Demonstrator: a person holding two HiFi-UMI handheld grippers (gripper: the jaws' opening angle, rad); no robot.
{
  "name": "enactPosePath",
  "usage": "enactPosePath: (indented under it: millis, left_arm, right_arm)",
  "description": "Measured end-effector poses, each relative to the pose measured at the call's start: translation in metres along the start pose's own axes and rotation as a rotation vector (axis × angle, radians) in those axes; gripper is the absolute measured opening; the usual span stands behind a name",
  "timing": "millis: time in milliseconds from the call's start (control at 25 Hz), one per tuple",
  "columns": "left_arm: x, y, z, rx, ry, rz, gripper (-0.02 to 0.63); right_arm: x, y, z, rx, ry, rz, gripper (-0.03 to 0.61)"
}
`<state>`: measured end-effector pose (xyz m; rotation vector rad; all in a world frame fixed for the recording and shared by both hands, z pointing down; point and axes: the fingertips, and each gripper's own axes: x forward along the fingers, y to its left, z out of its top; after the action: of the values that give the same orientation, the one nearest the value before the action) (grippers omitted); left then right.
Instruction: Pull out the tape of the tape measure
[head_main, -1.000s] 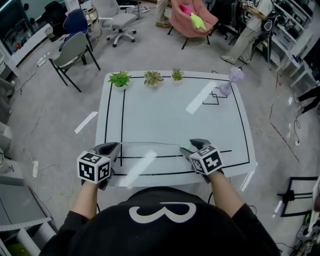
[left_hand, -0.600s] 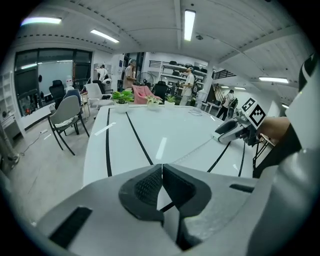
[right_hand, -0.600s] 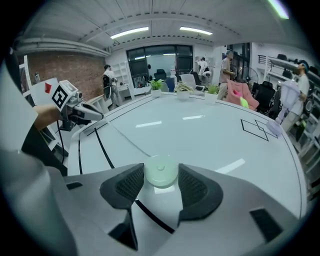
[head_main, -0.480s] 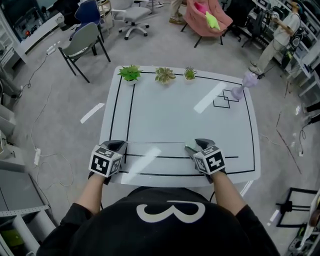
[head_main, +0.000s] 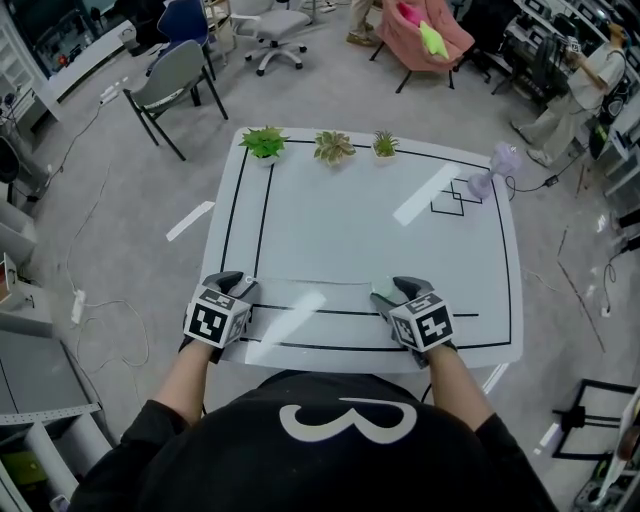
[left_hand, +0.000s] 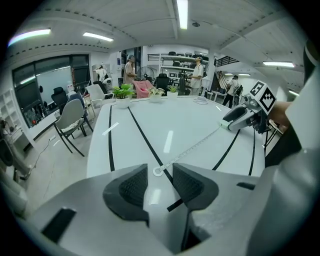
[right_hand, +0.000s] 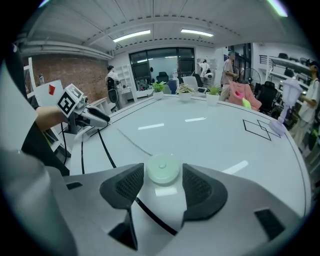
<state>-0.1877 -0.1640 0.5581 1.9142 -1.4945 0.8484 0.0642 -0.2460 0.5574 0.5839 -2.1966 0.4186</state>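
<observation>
Right gripper view — tape measure (right_hand: 162, 170) sits clamped between the jaws.

Setting: open-plan lab or research workroom, not a home. Evidence, all placed from the white table (head_main: 350, 230), whose top is marked out in black tape lines. Grey office chairs (head_main: 175, 75) and a white swivel chair (head_main: 275, 25) stand off its far-left corner. Benches loaded with equipment (head_main: 535, 40) lie past its far-right corner. A power strip (head_main: 78, 305) with loose cable lies on the grey floor to its left. Ceiling strip lights (left_hand: 182, 12) run overhead. Shelving (left_hand: 172, 60) and a standing person (left_hand: 130, 67) are beyond its far edge.
</observation>
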Motion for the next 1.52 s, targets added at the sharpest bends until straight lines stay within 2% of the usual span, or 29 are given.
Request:
enactPosePath:
  millis: [200,360,480,640,760,840,920,1000,1120,1240,1520]
  left_arm:
    - [-0.009,0.001,0.006,-0.049,-0.051,0.002,0.203]
    - [-0.021,-0.013,0.016,-0.113,-0.109,-0.049,0.225]
    - [-0.037,-0.033,0.029,-0.150,-0.167,-0.120,0.225]
    - [-0.064,-0.055,0.056,-0.209,-0.277,-0.217,0.224]
    - [-0.087,-0.078,0.077,-0.229,-0.352,-0.317,0.205]
    - [-0.104,-0.094,0.087,-0.215,-0.392,-0.381,0.187]
    - [-0.121,-0.106,0.094,-0.195,-0.425,-0.428,0.112]
    - [-0.135,-0.116,0.100,-0.188,-0.453,-0.479,0.013]
    - [-0.149,-0.132,0.106,-0.184,-0.484,-0.558,0.008]
    - [-0.155,-0.138,0.109,-0.152,-0.515,-0.562,0.008]
    - [-0.159,-0.139,0.115,-0.083,-0.539,-0.489,0.008]
  right_arm:
    - [-0.012,-0.009,0.001,0.023,-0.068,-0.049,0.222]
    - [-0.030,-0.007,0.005,0.057,-0.133,-0.063,0.221]
    - [-0.050,0.005,0.018,0.097,-0.209,-0.029,0.221]
    - [-0.075,0.037,0.047,0.129,-0.336,0.077,0.218]
    - [-0.094,0.065,0.067,0.131,-0.413,0.161,0.176]
    - [-0.108,0.082,0.080,0.130,-0.461,0.212,0.112]
    - [-0.121,0.099,0.091,0.136,-0.511,0.266,0.020]
    - [-0.130,0.116,0.099,0.148,-0.545,0.331,0.003]
    - [-0.137,0.134,0.104,0.144,-0.568,0.375,0.003]
    - [-0.145,0.135,0.107,0.148,-0.596,0.362,0.003]
    - [-0.160,0.128,0.108,0.119,-0.626,0.270,0.003]
